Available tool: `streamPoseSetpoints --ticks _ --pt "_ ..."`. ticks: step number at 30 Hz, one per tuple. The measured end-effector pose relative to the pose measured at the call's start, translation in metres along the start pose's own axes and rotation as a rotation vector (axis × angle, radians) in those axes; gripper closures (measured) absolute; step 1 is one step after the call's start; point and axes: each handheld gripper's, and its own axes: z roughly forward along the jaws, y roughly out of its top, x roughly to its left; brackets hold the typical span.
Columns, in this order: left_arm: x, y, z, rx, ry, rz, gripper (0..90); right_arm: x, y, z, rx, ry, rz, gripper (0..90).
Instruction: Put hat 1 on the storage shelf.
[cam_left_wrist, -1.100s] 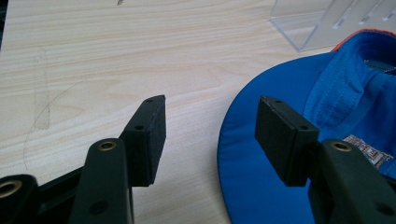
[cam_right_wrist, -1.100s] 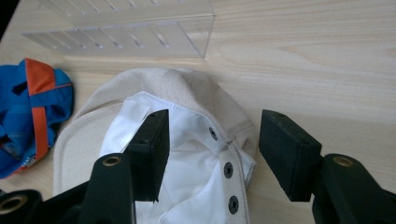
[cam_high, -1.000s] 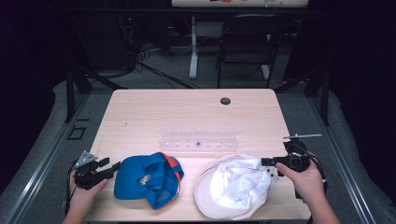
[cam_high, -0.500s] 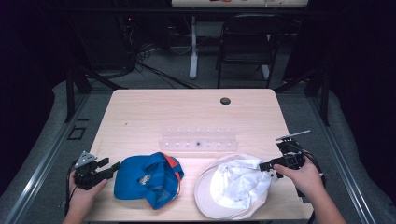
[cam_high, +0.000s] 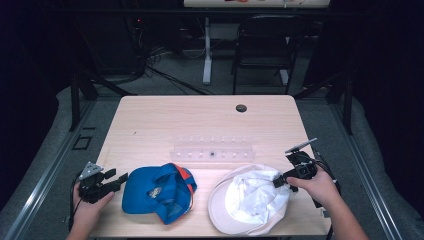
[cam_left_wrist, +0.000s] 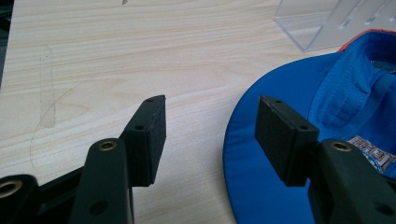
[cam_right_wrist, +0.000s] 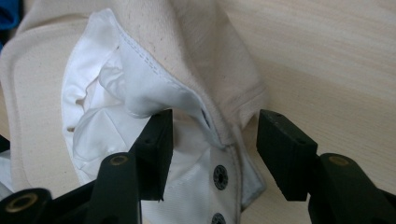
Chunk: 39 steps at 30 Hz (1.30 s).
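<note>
White hat's (cam_right_wrist: 187, 56) edge sits between right gripper's (cam_right_wrist: 212, 149) spread jaws.

Cut off at the right and bottom edges of the left gripper view: the blue cap (cam_left_wrist: 280, 154), its printed inner label only partly in frame and unreadable. Hidden in the right gripper view behind the raised cream fold: most of the inside of the white hat (cam_right_wrist: 140, 74), its brim running off the left edge. Too small to tell from the high view: the dark speck inside the clear rack (cam_high: 213, 149) on the worktop (cam_high: 150, 120)
</note>
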Motion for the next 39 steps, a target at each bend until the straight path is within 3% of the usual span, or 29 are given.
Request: streamPoseSetpoints --ticks 4,5,7,10,12,13,15,17,23,25,31,32,38,39 --pt "0.0 0.0 0.0 0.001 0.0 -0.001 44.0 0.003 0.0 0.005 0.011 -0.015 -0.006 51.0" --pt "0.0 0.0 0.0 0.0 0.0 -0.001 44.0 0.003 0.001 0.005 0.037 -0.021 -0.017 54.5" --pt "0.0 0.0 0.0 0.0 0.0 -0.001 44.0 0.005 0.001 0.005 0.045 -0.037 -0.001 66.1" --pt "-0.001 0.0 0.0 0.0 -0.001 0.0 44.0 0.004 0.002 0.0 0.082 -0.012 0.03 71.8" --pt "-0.001 0.0 0.0 0.001 -0.001 0.001 44.0 0.005 0.0 0.0 0.065 -0.01 0.049 72.6" --pt "-0.001 0.0 0.0 0.0 -0.001 0.001 44.1 0.005 0.001 -0.003 0.089 -0.016 0.031 73.2" --pt "-0.001 0.0 0.0 0.0 0.0 0.001 44.1 0.008 -0.002 -0.002 0.058 -0.017 0.053 73.5" --pt "-0.001 0.0 0.0 0.0 0.001 0.0 44.0 0.009 -0.003 -0.007 0.088 -0.018 0.053 74.1" --pt "0.0 0.0 0.0 -0.001 0.002 -0.001 44.0 0.013 -0.004 -0.021 0.072 0.004 0.118 76.7" --pt "0.0 0.0 0.0 -0.001 0.002 -0.002 44.1 0.016 -0.002 -0.027 0.093 0.005 0.115 76.9" --pt "0.0 0.0 -0.001 0.011 0.0 -0.002 44.1 0.027 0.005 -0.041 0.06 -0.038 0.103 77.2" --pt "0.0 0.0 0.0 0.012 0.001 -0.003 44.1 0.031 0.006 -0.043 0.038 -0.043 0.12 77.2" --pt "0.001 0.0 0.0 0.01 0.0 -0.005 44.1 0.039 0.013 -0.056 0.035 -0.075 0.107 77.2" --pt "0.001 0.0 0.0 0.011 0.0 -0.005 44.1 0.041 0.015 -0.06 0.057 -0.086 0.095 77.2"
